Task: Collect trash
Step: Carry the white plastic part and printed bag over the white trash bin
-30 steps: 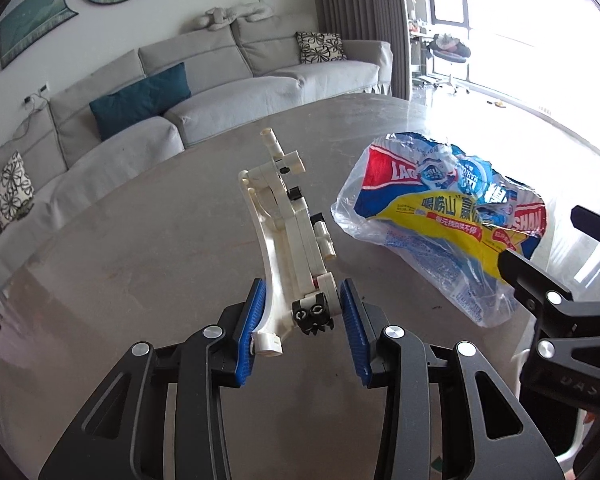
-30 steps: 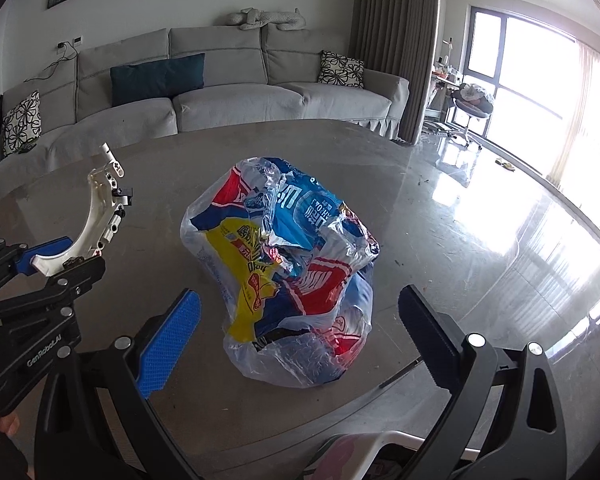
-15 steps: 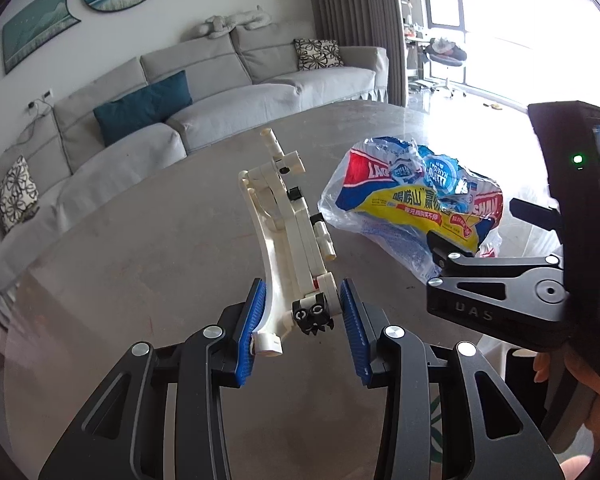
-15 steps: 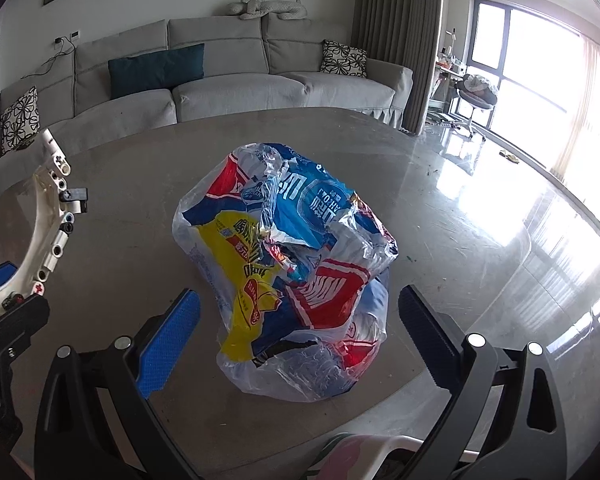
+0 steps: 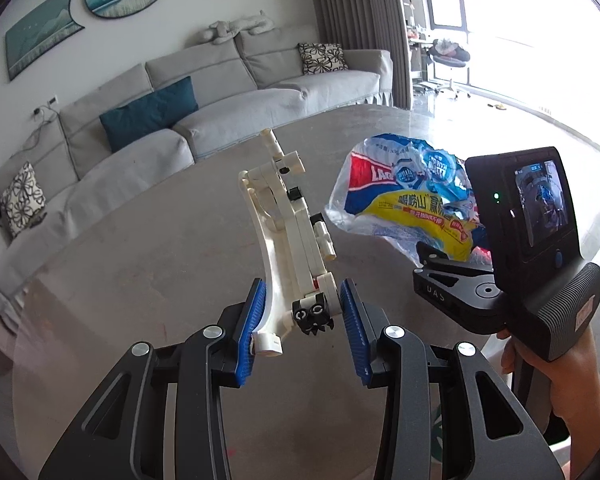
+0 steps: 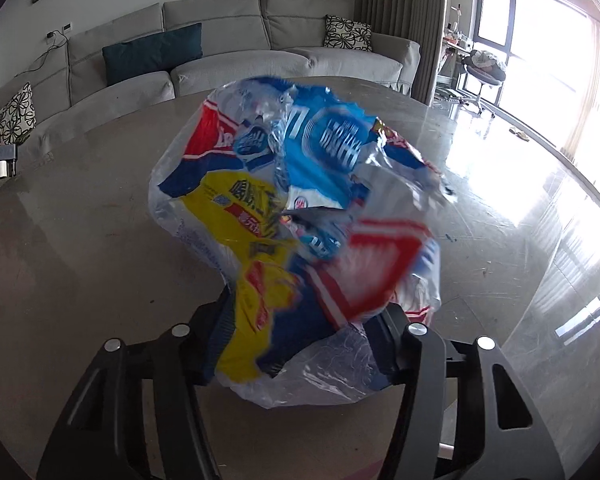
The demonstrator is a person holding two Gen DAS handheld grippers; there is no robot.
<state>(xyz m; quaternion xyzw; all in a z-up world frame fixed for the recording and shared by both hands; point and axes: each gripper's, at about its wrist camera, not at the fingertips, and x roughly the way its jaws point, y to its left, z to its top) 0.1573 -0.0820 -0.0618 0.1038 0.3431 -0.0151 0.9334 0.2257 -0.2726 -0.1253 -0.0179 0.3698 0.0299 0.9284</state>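
I am clamping the white building-brick piece (image 5: 288, 236) upright in my left gripper (image 5: 302, 316) above the bench (image 5: 140, 248). My right gripper (image 6: 300, 344) is closing around the crumpled printed plastic bag (image 6: 300, 216), which is lying on the bench between its jaws.
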